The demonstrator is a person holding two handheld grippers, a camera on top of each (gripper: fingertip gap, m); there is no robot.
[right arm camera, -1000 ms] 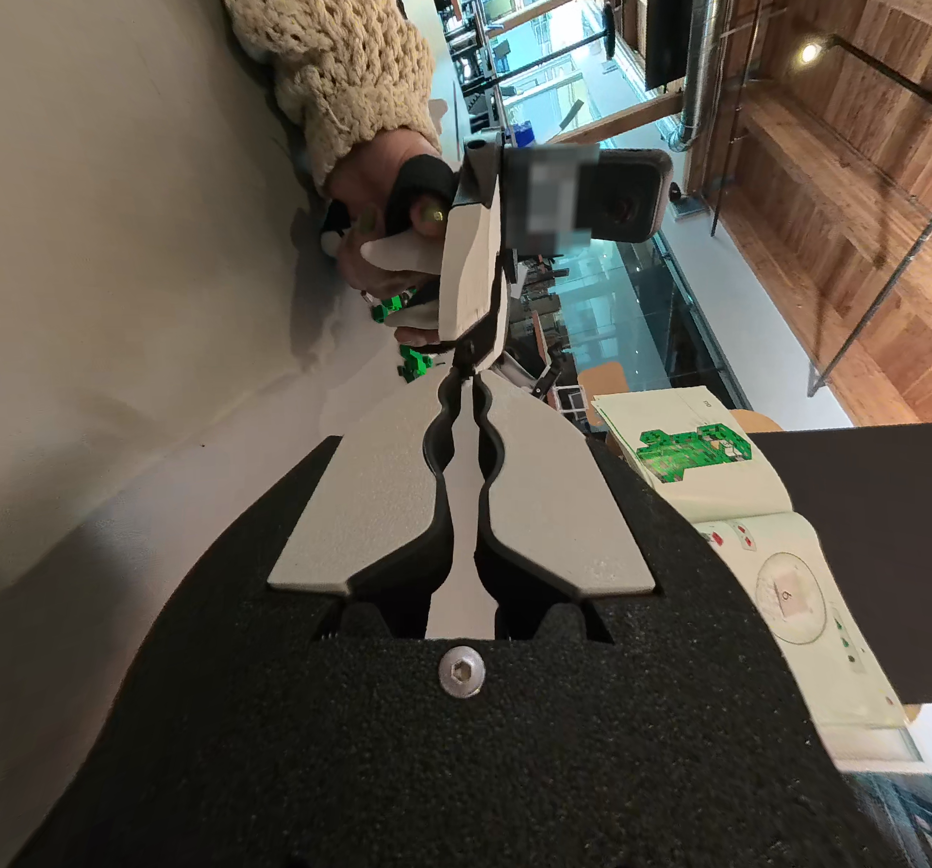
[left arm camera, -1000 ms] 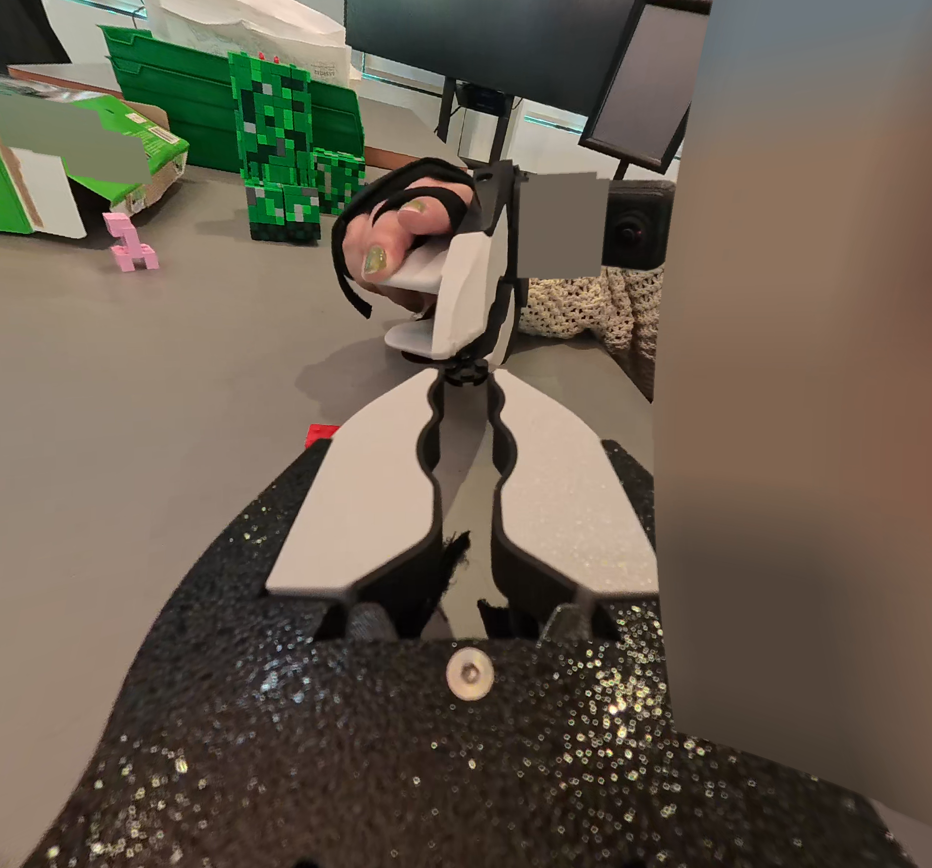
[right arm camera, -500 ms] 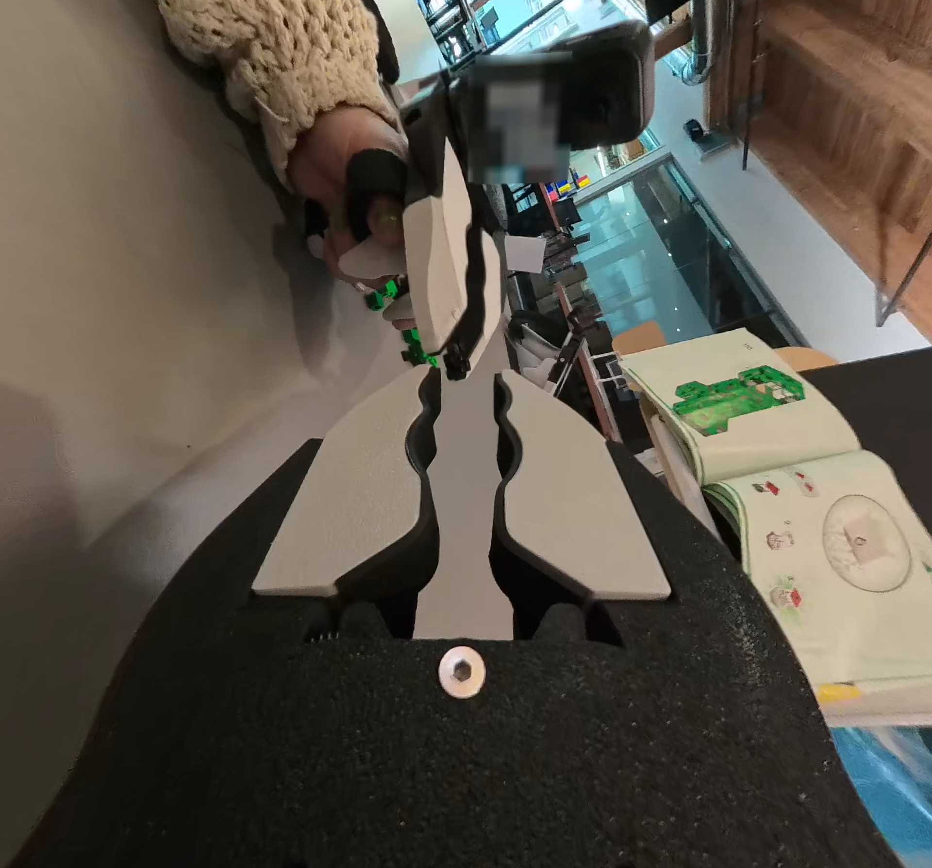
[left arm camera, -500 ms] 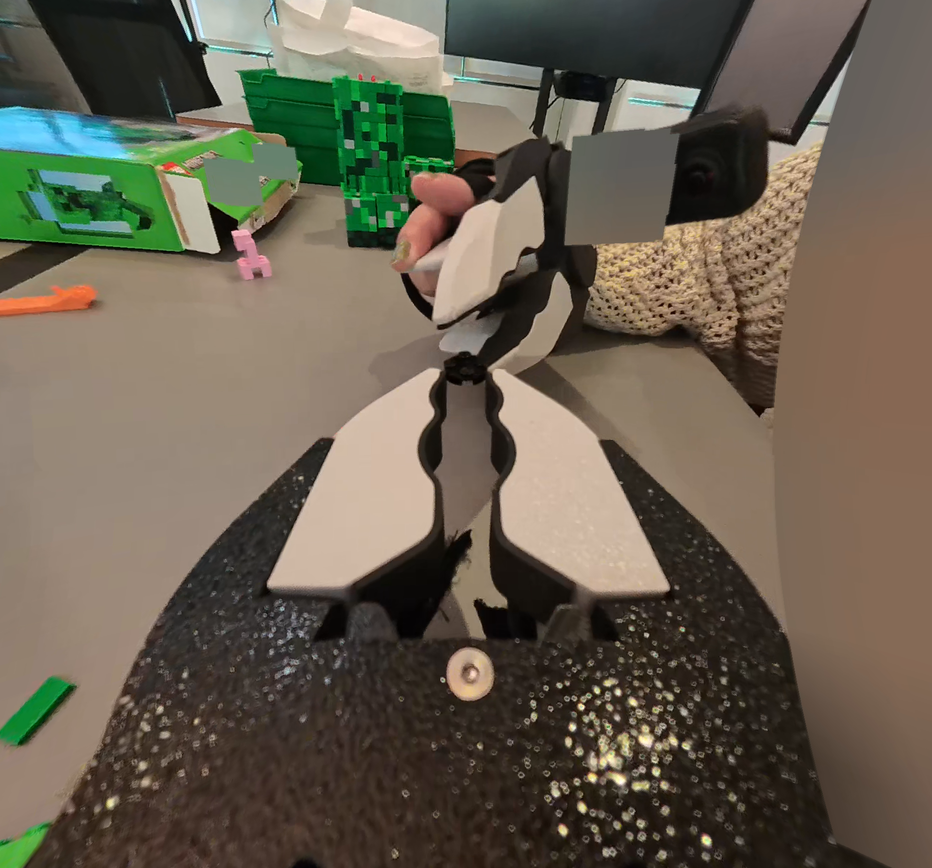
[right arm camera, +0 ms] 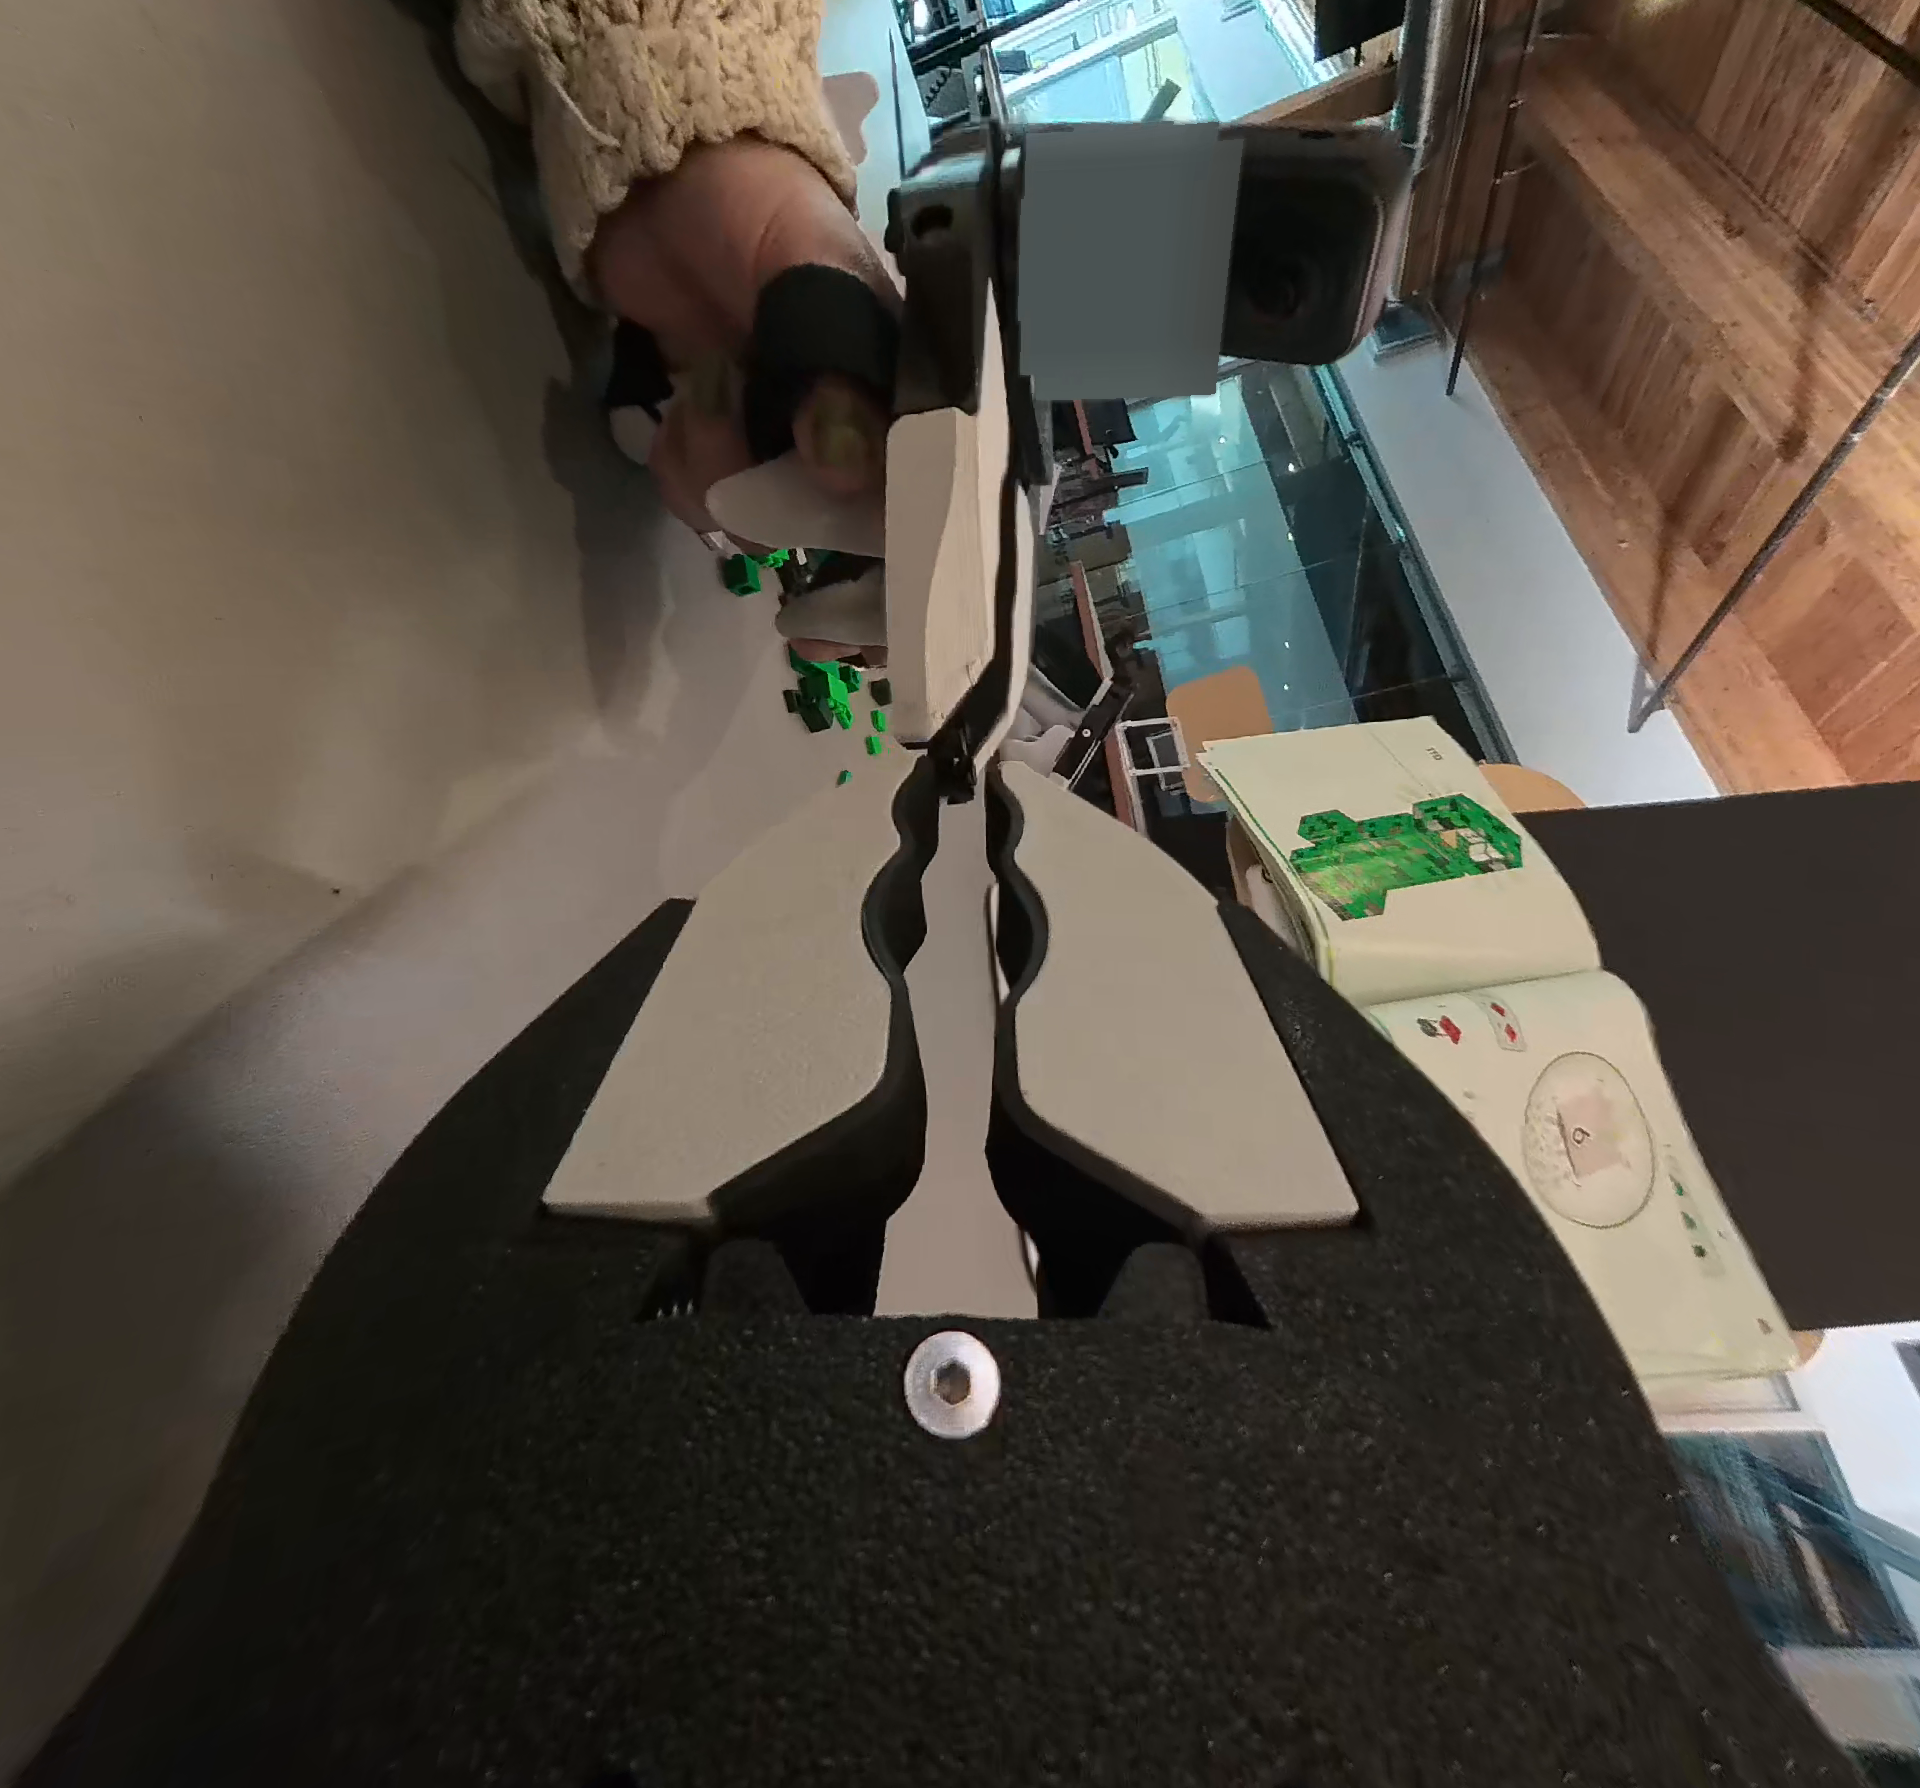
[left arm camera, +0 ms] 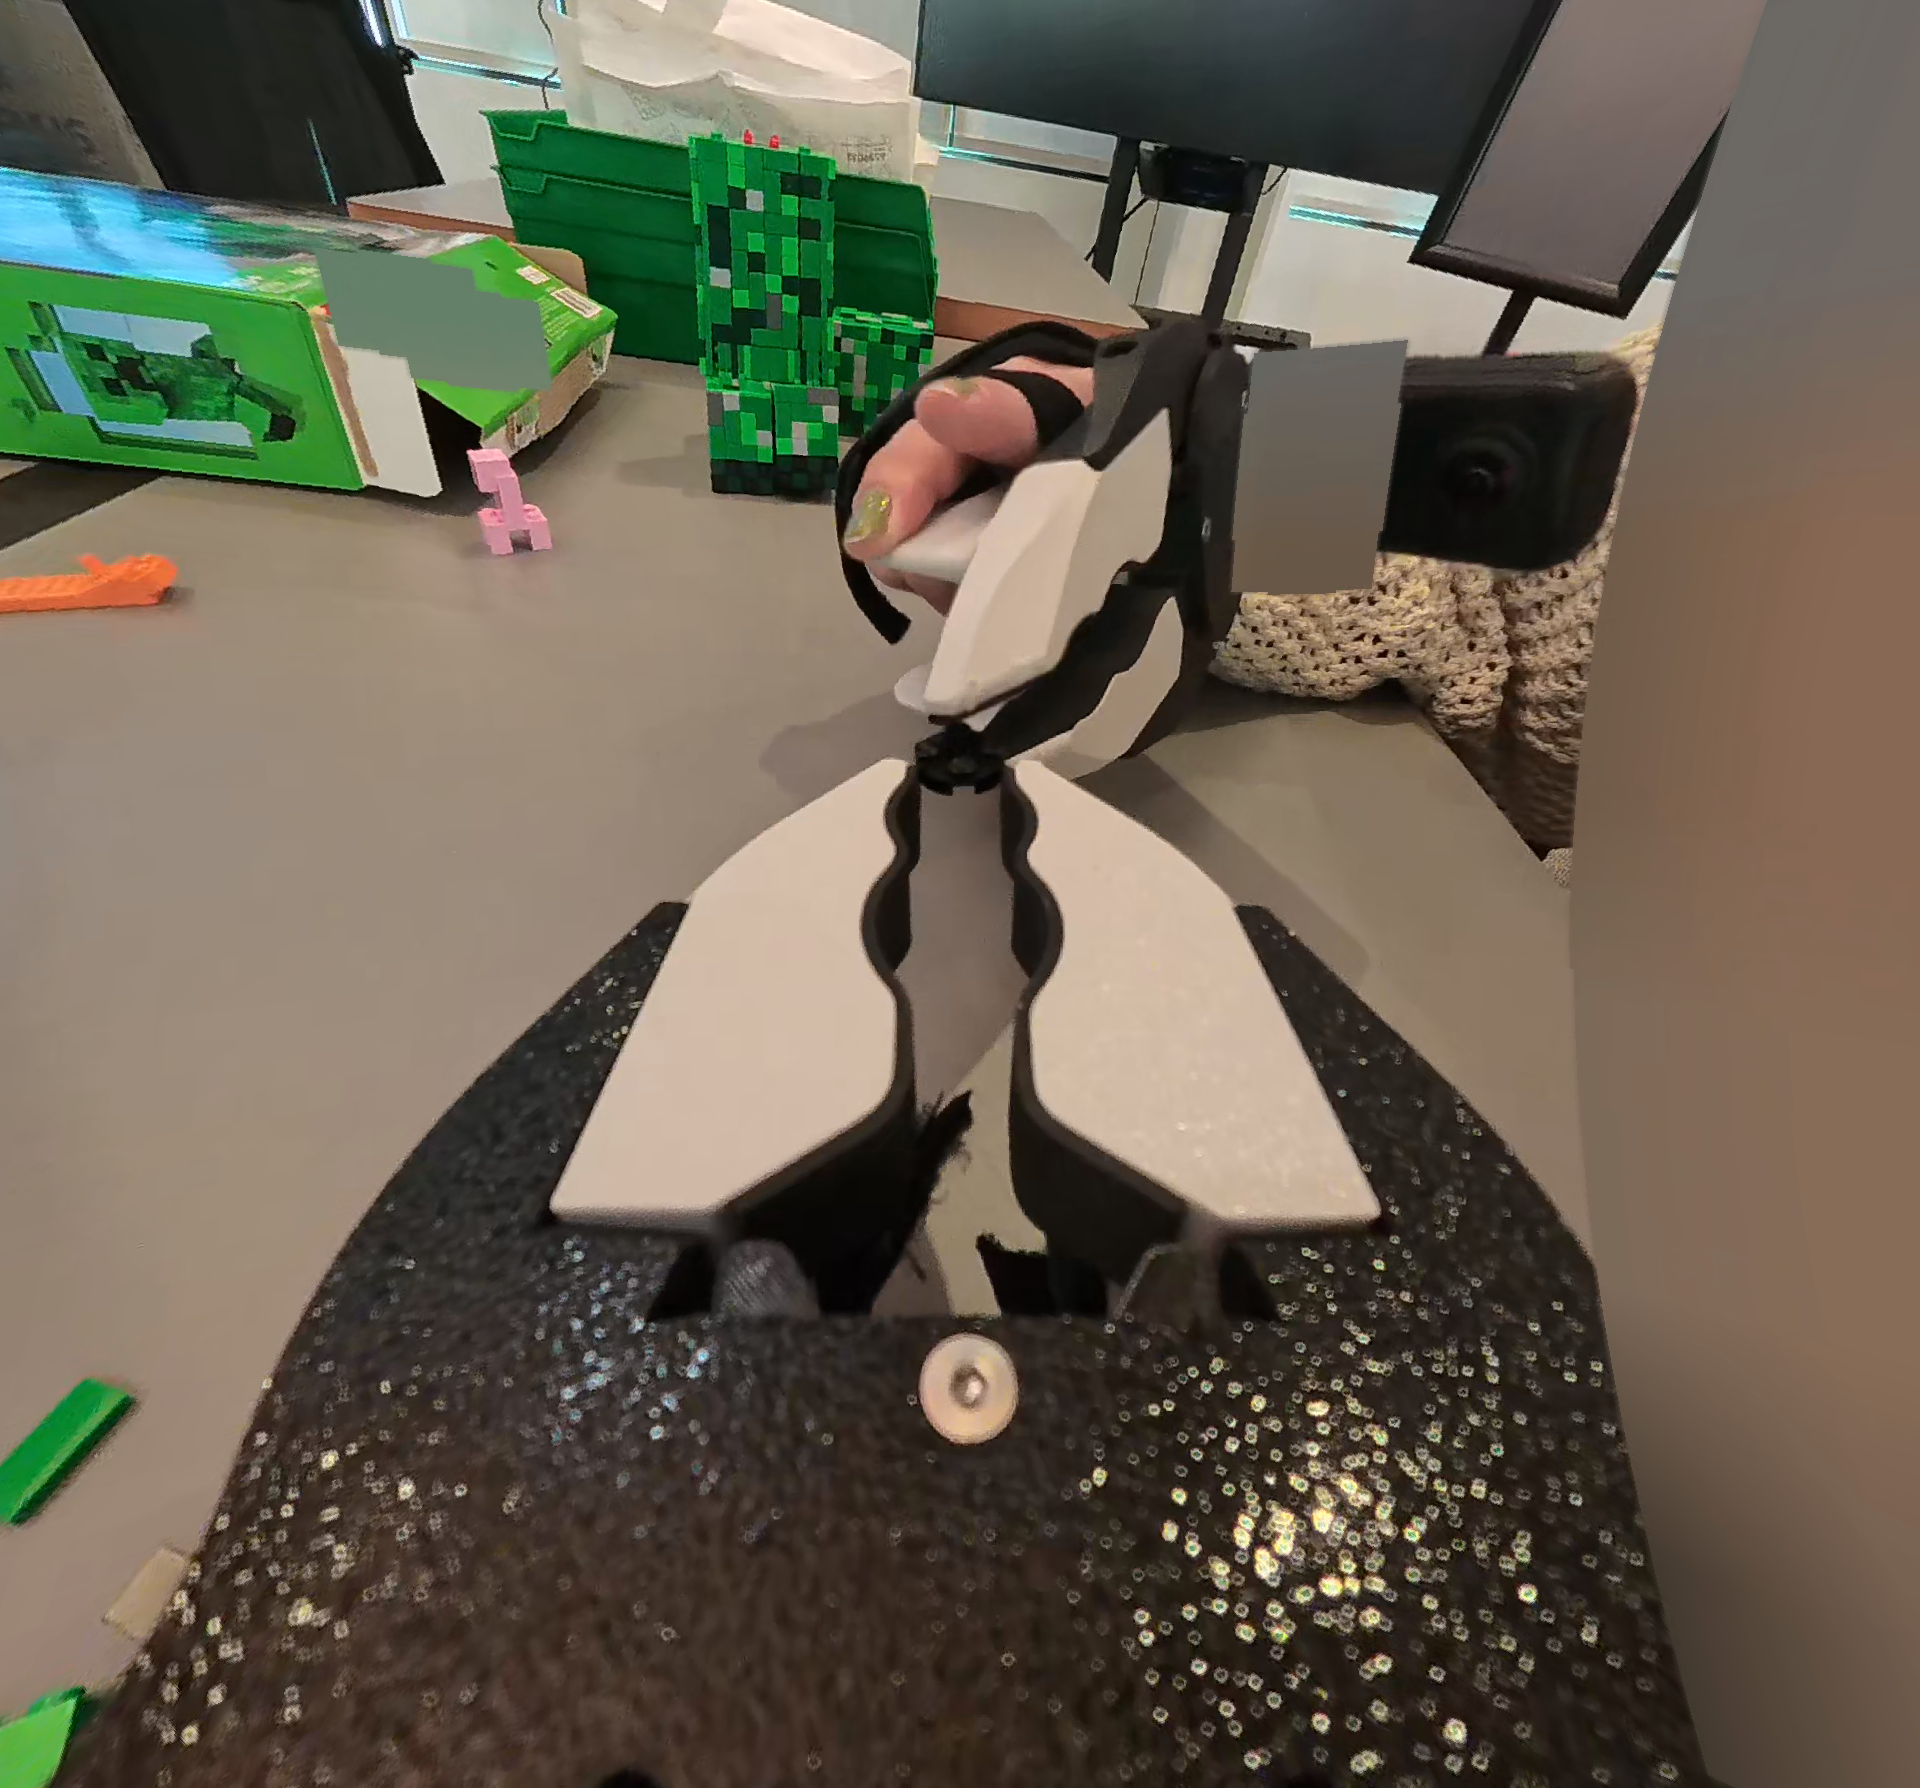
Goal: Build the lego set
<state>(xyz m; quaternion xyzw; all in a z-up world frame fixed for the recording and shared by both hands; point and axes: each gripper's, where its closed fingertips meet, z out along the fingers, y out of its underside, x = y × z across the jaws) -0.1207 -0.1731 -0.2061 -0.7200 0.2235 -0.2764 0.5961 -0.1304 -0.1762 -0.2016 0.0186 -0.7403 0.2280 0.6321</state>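
I am pinching a small black piece between my left fingers while my right fingers are clamping it too; next, I judge, pressing it together squarely.

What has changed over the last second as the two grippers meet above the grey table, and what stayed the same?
The left gripper pulled back and turned left, bringing the orange tool into sight. The right gripper tilted over; its fingers widened, then narrowed around the small black piece, though a firm grip is unclear. The left gripper stayed clamped on that piece; the green figure did not move.
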